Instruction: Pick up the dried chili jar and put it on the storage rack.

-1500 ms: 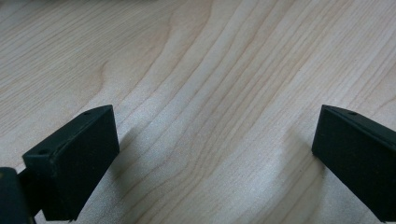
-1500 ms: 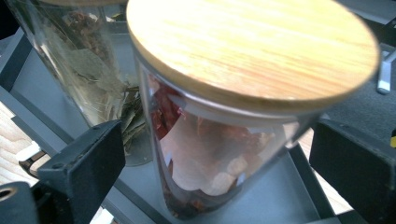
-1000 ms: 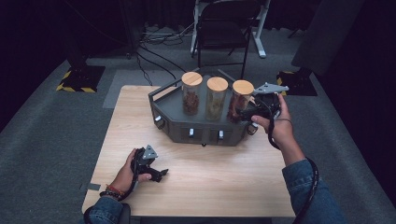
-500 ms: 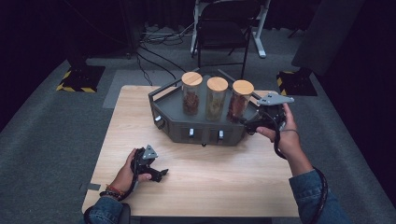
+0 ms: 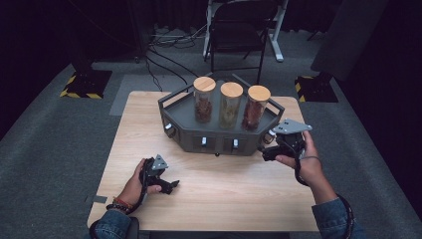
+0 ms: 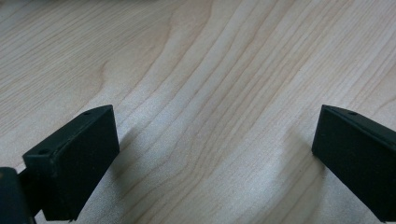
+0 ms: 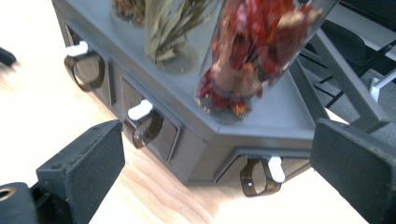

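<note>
The left gripper (image 5: 164, 185) rests on the table (image 5: 224, 199), jaws spread with nothing between them, well apart from the grey rack (image 5: 219, 137). The right gripper (image 5: 271, 149) (the nearer one) hangs at the rack's right front corner, jaws wide and holding nothing. The right gripper view shows the corner drawer's looped handle (image 7: 254, 179) just ahead, low between the jaws; the high view leaves that handle too small to place

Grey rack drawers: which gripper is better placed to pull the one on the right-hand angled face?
Probably right. The right gripper sits beside the grey rack, jaws open, facing the drawer handle. The left gripper rests on the table, well short of the rack.
</note>
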`<state>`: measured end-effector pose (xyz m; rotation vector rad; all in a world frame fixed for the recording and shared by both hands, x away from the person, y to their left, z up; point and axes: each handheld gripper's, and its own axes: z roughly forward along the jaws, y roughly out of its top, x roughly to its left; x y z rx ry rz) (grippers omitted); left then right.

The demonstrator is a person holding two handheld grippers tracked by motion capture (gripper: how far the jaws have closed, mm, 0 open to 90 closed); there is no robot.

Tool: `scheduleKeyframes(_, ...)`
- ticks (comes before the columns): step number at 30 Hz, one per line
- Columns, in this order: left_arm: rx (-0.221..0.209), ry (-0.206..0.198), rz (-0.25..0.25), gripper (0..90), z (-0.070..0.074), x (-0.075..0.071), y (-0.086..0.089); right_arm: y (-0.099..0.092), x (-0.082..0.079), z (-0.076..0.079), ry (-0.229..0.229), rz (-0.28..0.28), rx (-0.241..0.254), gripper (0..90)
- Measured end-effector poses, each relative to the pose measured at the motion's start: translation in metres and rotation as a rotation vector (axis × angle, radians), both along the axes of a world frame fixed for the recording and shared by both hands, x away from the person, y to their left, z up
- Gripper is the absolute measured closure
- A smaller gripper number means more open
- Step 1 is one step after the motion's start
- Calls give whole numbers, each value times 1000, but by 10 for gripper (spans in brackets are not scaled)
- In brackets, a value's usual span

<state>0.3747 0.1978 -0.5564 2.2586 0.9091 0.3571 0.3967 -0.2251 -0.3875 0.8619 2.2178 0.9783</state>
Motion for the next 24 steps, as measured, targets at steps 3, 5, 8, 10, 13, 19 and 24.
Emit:
scheduleKeyframes(3, 0, 0, 0, 3, 0, 0, 0, -1, -3, -6, 5, 6, -10, 27)
scheduleKeyframes(5, 0, 0, 0, 3, 0, 0, 0, -3, -6, -11, 8, 5, -17, 28)
scheduleKeyframes(8, 1, 0, 0, 3, 0, 0, 0, -4, -9, -15, 9, 7, -20, 28)
scheduleKeyframes(10, 1, -1, 0, 3, 0, 0, 0, -8, -15, -22, 13, 14, -24, 28)
scheduleKeyframes(13, 1, -1, 1, 3, 0, 0, 0, -12, -19, -27, 22, 15, -30, 28)
scheduleKeyframes(19, 1, -1, 1, 3, 0, 0, 0, -17, -26, -38, 39, 24, -52, 28)
scheduleKeyframes(24, 1, 0, 1, 3, 0, 0, 0, -20, -31, -49, 33, 38, -73, 27)
